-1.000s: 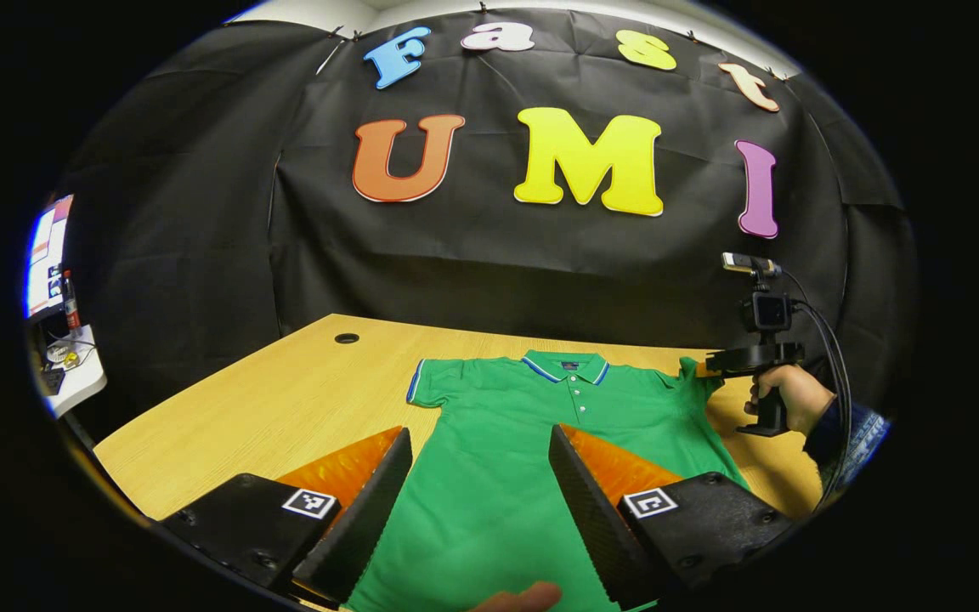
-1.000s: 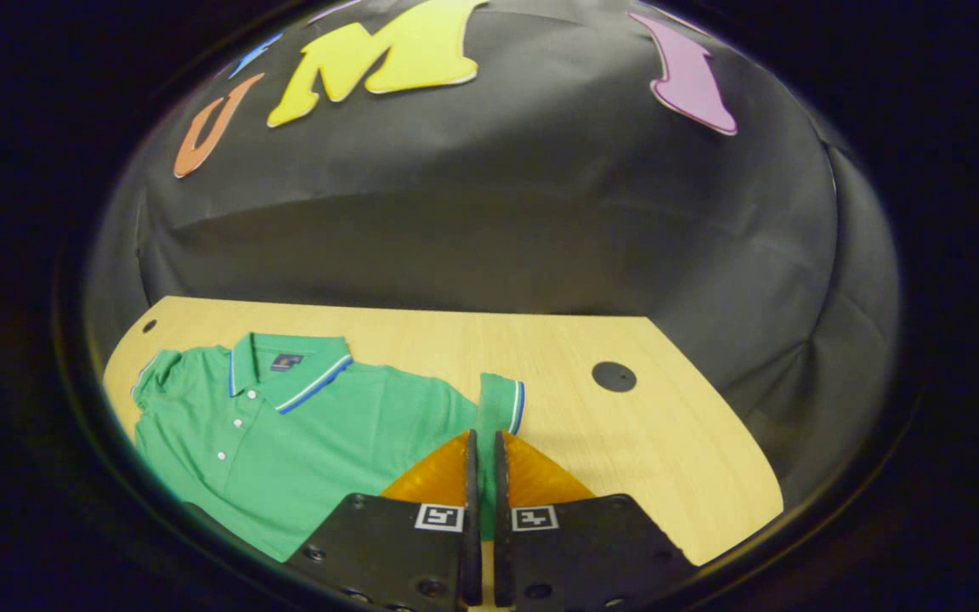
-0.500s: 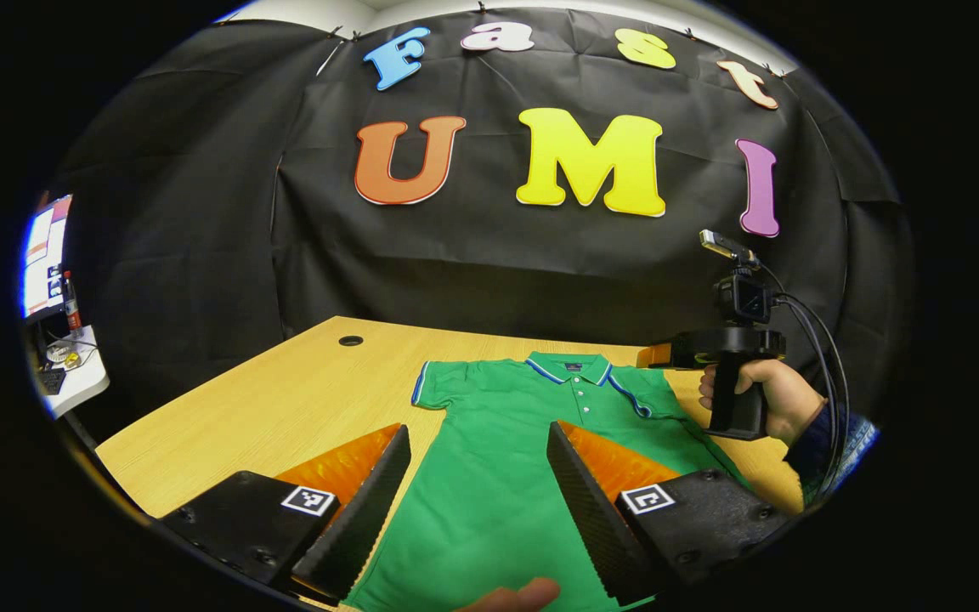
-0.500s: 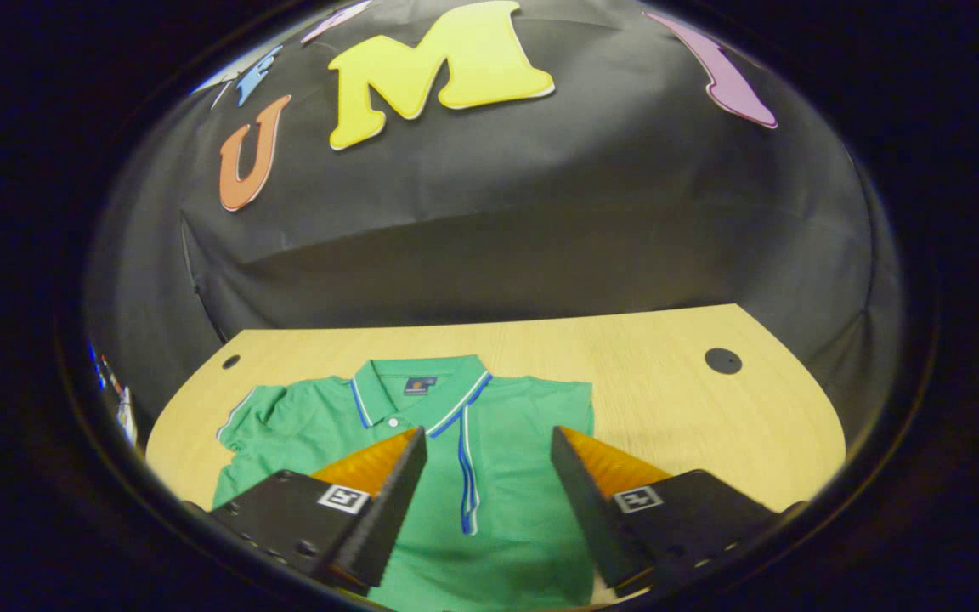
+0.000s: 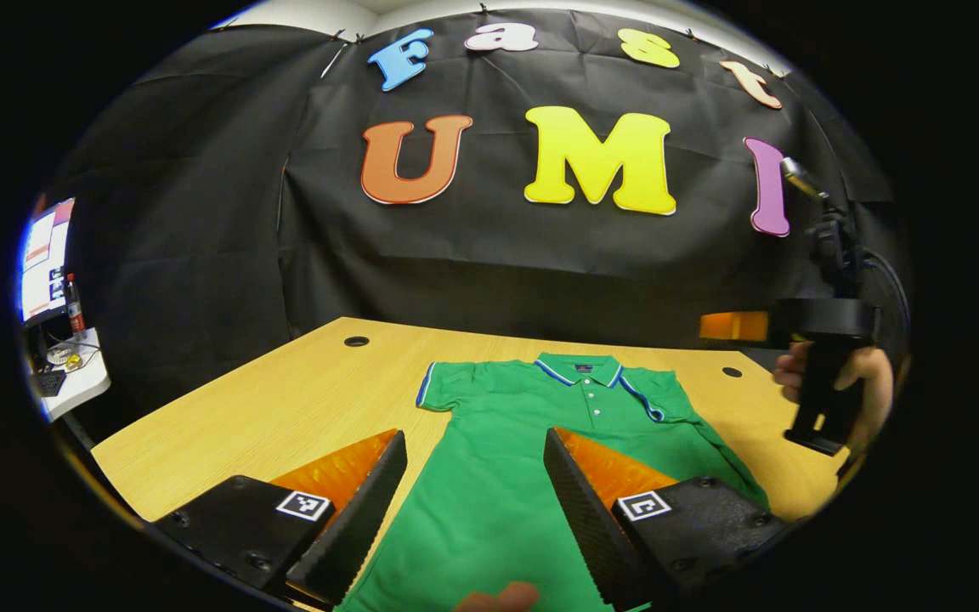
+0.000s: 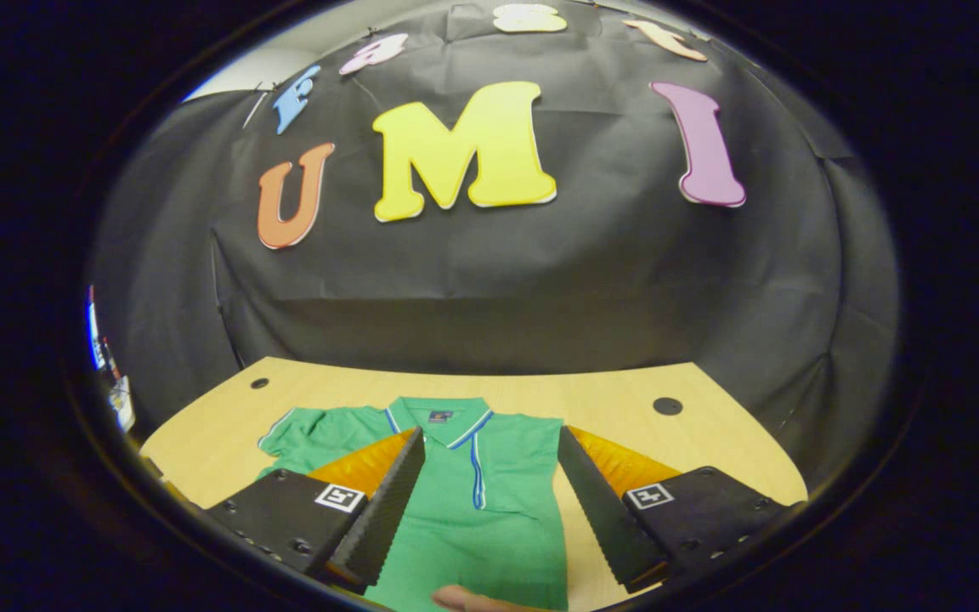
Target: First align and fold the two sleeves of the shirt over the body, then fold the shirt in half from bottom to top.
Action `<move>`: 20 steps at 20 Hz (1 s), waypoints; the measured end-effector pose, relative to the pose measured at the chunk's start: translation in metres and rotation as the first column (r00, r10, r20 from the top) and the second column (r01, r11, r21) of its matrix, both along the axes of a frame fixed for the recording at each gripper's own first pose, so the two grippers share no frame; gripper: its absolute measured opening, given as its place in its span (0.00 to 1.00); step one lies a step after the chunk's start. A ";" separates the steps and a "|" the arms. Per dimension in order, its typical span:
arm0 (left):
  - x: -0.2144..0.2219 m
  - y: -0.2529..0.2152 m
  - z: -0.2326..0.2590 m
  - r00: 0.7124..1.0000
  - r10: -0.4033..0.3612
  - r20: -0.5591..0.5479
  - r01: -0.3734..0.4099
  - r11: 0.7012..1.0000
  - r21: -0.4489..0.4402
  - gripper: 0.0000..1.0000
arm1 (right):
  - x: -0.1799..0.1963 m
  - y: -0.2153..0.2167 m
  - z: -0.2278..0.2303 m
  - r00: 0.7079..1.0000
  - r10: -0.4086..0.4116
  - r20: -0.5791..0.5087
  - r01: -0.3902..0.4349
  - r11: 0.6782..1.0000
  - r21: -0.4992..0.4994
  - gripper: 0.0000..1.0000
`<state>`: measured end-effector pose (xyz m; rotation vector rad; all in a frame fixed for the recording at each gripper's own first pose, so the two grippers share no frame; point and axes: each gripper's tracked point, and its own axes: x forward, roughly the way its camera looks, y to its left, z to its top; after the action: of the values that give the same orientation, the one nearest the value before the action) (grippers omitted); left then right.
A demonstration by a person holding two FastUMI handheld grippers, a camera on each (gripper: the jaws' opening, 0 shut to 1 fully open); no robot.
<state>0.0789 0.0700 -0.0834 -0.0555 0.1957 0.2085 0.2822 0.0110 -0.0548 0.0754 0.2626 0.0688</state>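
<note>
shirt [image 5: 532,442] flat on table [image 5: 285,408], one sleeve [image 6: 477,467] folded over body.
other sleeve [image 5: 443,387] lies spread out. left gripper [image 5: 472,501] released, empty, above the hem. right gripper [image 6: 489,501] released, empty, held by a hand [image 5: 859,382] above the table.

The right hand-held gripper [image 6: 489,497] hangs wide open above the green shirt [image 6: 464,501], one sleeve [image 6: 523,463] folded inward.

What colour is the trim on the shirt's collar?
Blue and white stripes on the green shirt's collar, clearest in the right gripper view.
</note>
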 end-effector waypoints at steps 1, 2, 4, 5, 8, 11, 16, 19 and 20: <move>0.003 -0.001 -0.003 1.000 -0.005 -0.006 0.005 1.000 -0.010 1.00 | -0.016 -0.005 0.006 0.999 -0.002 0.036 0.003 1.000 -0.015 0.95; 0.007 -0.002 -0.003 1.000 -0.014 -0.006 0.014 1.000 -0.016 1.00 | -0.033 -0.012 0.010 0.998 -0.005 0.069 0.007 0.999 -0.032 0.95; 0.015 0.007 0.000 1.000 -0.003 0.012 0.003 1.000 -0.015 1.00 | -0.066 -0.022 0.010 0.992 -0.006 0.125 0.013 0.998 -0.058 0.92; 0.022 0.013 0.000 1.000 0.004 0.018 -0.004 1.000 -0.009 1.00 | -0.082 -0.027 0.007 0.990 -0.009 0.142 0.018 0.998 -0.065 0.95; 0.057 0.028 -0.004 1.000 0.006 -0.024 -0.007 1.000 -0.008 1.00 | -0.125 -0.037 -0.003 0.984 0.013 0.178 0.005 0.995 -0.100 0.99; 0.102 0.043 0.004 1.000 -0.009 -0.030 0.009 1.000 -0.025 1.00 | -0.154 -0.042 -0.016 0.980 0.038 0.197 -0.023 0.996 -0.082 0.96; 0.186 0.091 -0.014 0.995 0.009 -0.097 -0.016 0.997 -0.074 1.00 | -0.184 -0.045 -0.047 0.982 0.075 0.174 -0.065 0.996 -0.063 0.96; 0.221 0.109 -0.031 0.991 0.003 -0.133 -0.024 0.987 -0.157 1.00 | -0.192 -0.041 -0.060 0.982 0.094 0.166 -0.087 0.995 -0.049 0.96; 0.232 0.110 -0.038 0.990 -0.013 -0.141 -0.013 0.983 -0.184 1.00 | -0.191 -0.037 -0.062 0.981 0.114 0.156 -0.108 0.993 -0.048 0.95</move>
<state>0.3106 0.1801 -0.1217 -0.2252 0.3569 0.1941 0.0913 -0.0260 -0.1171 0.0156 0.1092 0.1801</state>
